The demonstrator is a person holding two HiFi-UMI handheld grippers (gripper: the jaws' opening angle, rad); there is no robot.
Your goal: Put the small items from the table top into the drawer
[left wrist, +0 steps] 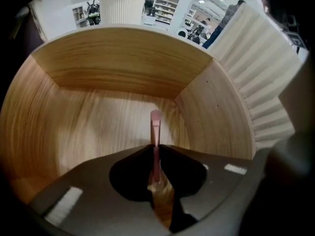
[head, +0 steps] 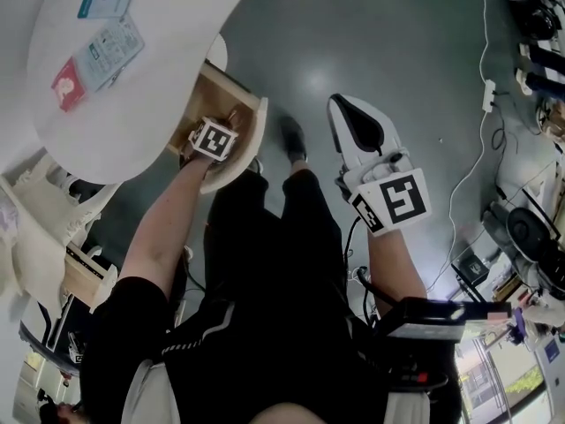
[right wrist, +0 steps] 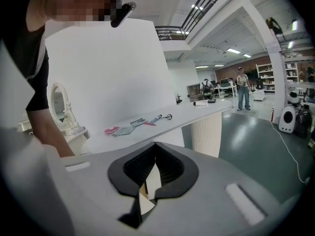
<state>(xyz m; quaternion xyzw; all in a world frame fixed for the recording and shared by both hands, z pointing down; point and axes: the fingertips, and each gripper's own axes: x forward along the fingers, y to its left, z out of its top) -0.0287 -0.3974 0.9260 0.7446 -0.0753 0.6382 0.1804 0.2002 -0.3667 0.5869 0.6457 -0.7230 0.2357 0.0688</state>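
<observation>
The slim pink item (left wrist: 155, 124) lies with its long axis along the line of the left tongs (left wrist: 155, 146). Its free end points away from them, down into the wooden drawer (left wrist: 123, 63), while its near end is lost between the pads. Seen edge-on it is only a thin strip, perhaps a flat handle; the view is too poor to say more. It hangs above the drawer's floor, inside the walls.

In the head view the left forearm (head: 163, 228) reaches forward and down from the shoulder, and the marker cube sits over the open drawer (head: 240, 94), just under the curved edge of the white worktop (head: 150, 87). The left tongs point steeply down, nearly closed, their pads clamped on the pink item.

The right forearm (head: 393, 268) stretches out over the grey floor (head: 424, 51), well apart from the drawer, with its tongs pointing ahead at a shallow downward tilt. The right tongs (right wrist: 154, 144) are closed tip to tip, with nothing between them. Beyond them several small items (right wrist: 133, 127) lie on the worktop (right wrist: 192, 113)
</observation>
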